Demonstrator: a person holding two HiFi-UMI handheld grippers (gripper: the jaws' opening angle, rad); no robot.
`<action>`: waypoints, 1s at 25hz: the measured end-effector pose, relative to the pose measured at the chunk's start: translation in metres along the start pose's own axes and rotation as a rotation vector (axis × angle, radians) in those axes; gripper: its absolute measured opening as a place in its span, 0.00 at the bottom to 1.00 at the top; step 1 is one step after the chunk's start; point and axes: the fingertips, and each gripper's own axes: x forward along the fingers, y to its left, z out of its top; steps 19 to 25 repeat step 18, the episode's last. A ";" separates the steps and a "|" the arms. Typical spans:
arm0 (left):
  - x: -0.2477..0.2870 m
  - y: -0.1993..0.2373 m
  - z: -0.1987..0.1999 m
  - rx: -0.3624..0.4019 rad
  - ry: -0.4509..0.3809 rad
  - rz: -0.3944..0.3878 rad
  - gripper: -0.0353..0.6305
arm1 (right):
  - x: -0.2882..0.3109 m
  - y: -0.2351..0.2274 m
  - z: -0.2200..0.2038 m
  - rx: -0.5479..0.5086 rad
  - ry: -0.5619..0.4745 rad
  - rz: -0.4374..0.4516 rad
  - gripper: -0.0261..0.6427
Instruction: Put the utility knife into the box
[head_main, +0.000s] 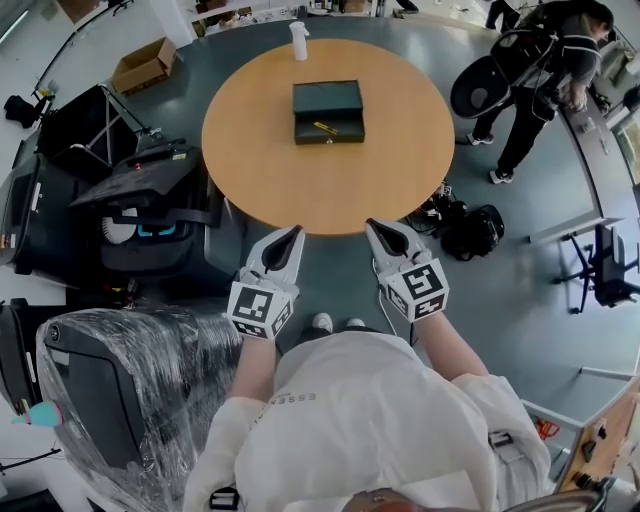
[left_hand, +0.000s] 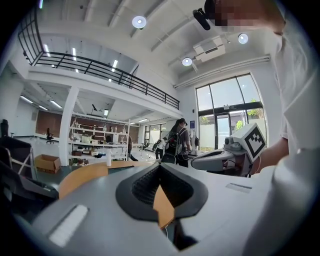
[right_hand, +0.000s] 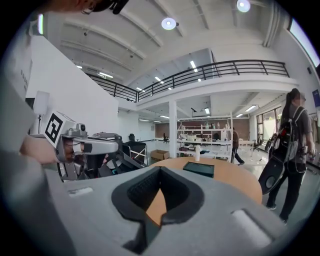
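Observation:
A dark green box (head_main: 328, 112) lies open in the middle of the round wooden table (head_main: 260, 170). A small yellow utility knife (head_main: 325, 127) lies inside its front half. Both grippers hover side by side off the table's near edge, well short of the box. My left gripper (head_main: 293, 236) is shut and holds nothing, and so is my right gripper (head_main: 375, 230). In the left gripper view the left gripper (left_hand: 160, 167) has its jaw tips together. In the right gripper view the right gripper (right_hand: 160, 172) points toward the box (right_hand: 199, 169) across the table (right_hand: 235, 177).
A white bottle (head_main: 298, 40) stands at the table's far edge. Black equipment and a cart (head_main: 150, 190) crowd the left side, with a plastic-wrapped chair (head_main: 120, 400) nearer me. Bags (head_main: 465, 228) lie on the floor at the right. A person with a backpack (head_main: 540, 90) stands far right.

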 end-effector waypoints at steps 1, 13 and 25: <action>0.000 0.000 -0.001 -0.002 0.002 0.004 0.07 | 0.000 -0.001 -0.001 0.000 0.001 0.000 0.03; 0.012 -0.002 -0.005 -0.024 0.013 -0.005 0.07 | -0.002 -0.011 -0.005 0.016 0.023 -0.005 0.03; 0.015 -0.005 -0.004 -0.028 0.014 -0.005 0.07 | -0.002 -0.016 -0.007 0.032 0.036 -0.008 0.03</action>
